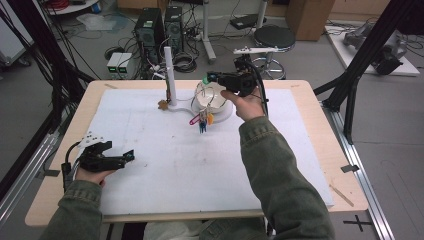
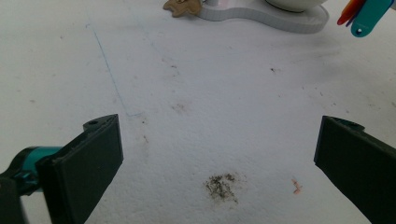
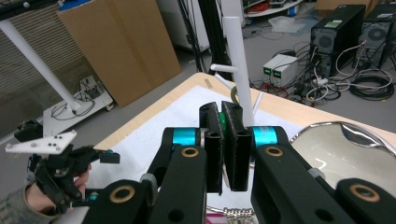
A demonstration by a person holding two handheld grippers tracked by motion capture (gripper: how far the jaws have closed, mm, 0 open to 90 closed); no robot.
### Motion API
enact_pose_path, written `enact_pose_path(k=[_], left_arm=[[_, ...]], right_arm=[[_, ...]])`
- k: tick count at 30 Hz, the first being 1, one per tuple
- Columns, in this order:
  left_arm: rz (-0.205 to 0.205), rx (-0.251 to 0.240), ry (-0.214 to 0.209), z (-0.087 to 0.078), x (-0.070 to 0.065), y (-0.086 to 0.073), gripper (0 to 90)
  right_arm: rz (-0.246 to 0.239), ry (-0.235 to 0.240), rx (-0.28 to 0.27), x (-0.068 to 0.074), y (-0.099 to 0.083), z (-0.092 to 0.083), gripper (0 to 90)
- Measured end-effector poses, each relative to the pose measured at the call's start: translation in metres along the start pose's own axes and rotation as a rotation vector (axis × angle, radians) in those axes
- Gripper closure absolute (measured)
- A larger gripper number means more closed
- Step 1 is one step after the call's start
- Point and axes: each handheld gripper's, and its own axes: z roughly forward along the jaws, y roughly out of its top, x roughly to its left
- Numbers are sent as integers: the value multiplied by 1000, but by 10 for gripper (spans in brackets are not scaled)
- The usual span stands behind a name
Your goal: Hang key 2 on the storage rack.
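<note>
The pale wooden bench (image 1: 310,100) carries a white, scuffed foam mat (image 1: 175,160) over most of its top. At the far middle stands a white plastic stand with an upright round post (image 1: 168,70) on a flat, rounded base. A shiny round bowl (image 1: 210,97) sits on that base to the right of the post.

The right gripper (image 1: 212,78) hovers over the bowl's far rim. Its fingers (image 3: 238,140) are pressed together on a small green piece (image 3: 223,122), of which just a sliver shows between the pads; its shape I cannot tell.

The coming move looks to turn on the short white peg (image 3: 224,67) jutting sideways from the post. In the right gripper view the post rises just behind the fingertips, with the peg above and beyond them. The green piece would therefore have to go up and forward. The right hand is much the nearer.

The left gripper (image 1: 127,156) rests at the near left, well apart from the stand, its fingers (image 2: 88,163) wide apart over bare mat.

A bunch of flat plastic tags in pink, orange and blue (image 1: 202,120) lies at the near edge of the base. A small brown piece (image 1: 163,104) lies at the post's foot.
</note>
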Motion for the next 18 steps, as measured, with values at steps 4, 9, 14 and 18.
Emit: enact_pose_path(k=[4,9,14,18], left_arm=[[-1,-3,-3,1,0,0,17],[0,-2,-3,1,1,0,17],[0,-2,-6,1,1,0,17],[-1,-2,-7,2,1,0,17]], right_arm=[[2,-2,4,1,7,8,879],[0,0,17,6,14,18,879],[-5,6,28,10,18,31,879],[-19,8,42,14,23,41,879]])
